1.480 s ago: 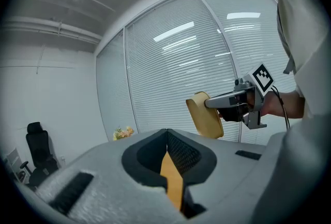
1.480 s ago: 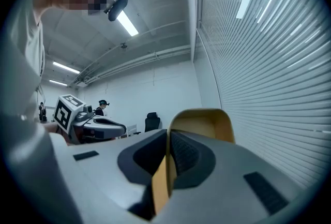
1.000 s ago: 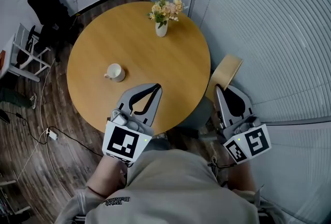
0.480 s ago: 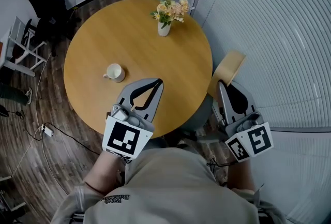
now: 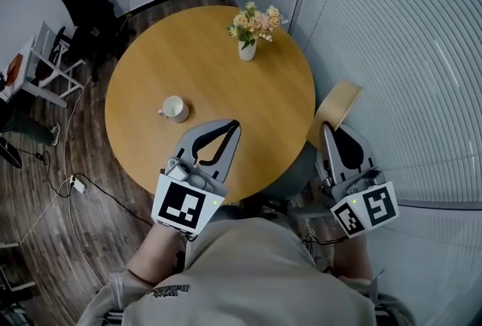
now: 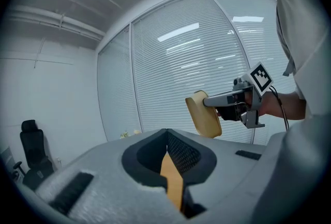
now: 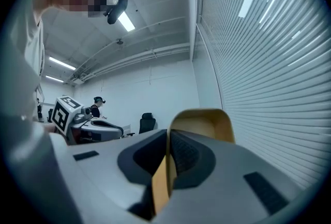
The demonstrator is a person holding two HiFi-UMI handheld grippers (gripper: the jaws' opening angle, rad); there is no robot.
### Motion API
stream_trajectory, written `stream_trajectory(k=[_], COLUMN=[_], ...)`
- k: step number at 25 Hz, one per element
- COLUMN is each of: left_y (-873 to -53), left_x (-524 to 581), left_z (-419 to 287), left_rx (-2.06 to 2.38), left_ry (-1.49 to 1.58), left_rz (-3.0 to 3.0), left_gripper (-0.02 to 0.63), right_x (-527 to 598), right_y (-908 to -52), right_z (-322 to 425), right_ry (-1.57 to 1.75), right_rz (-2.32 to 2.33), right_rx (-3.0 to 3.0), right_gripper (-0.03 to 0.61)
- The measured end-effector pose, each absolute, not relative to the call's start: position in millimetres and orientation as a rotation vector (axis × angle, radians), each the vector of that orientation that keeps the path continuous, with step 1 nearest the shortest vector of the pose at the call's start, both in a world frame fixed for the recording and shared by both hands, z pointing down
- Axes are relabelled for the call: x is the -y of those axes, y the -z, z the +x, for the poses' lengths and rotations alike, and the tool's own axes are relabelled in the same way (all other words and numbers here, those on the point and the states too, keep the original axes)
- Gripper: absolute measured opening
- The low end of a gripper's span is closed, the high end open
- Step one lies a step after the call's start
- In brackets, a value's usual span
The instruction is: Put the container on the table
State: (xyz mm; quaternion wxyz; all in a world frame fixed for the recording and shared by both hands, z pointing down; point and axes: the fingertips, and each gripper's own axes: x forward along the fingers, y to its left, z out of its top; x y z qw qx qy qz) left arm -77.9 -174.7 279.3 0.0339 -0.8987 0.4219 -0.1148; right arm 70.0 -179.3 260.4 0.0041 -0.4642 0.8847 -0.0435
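The right gripper (image 5: 330, 130) is clamped on the thin wall of a tan, smooth, round-cornered container (image 5: 337, 108), which hangs in the air just off the right edge of the round wooden tabletop (image 5: 203, 53). The left gripper (image 5: 234, 126), jaws pressed together on nothing, hovers over the tabletop's near edge, near a white mug (image 5: 175, 108).

The tan, thin-walled container (image 7: 204, 122) was hidden at its lower part behind the pressed-together jaws of the right gripper (image 7: 166, 137). In the head view, the left gripper (image 5: 235, 124) covered part of the near edge of the round wooden counter (image 5: 143, 151). A far-off person (image 7: 97, 105) was too small to make out.
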Motion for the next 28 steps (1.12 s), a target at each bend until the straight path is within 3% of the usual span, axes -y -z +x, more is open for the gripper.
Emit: stream_trajectory(k=[28], left_y=[-291], left_x=[221], left_z=[-63], left_rx=[-1.244], left_ry=[0.436], left_rz=[-2.722], left_gripper=[0.021], right_x=[236], right_y=[-262], right_z=[77], right_ry=[0.024], right_rz=[-1.43], right_rx=[-2.961], right_gripper=[0.035])
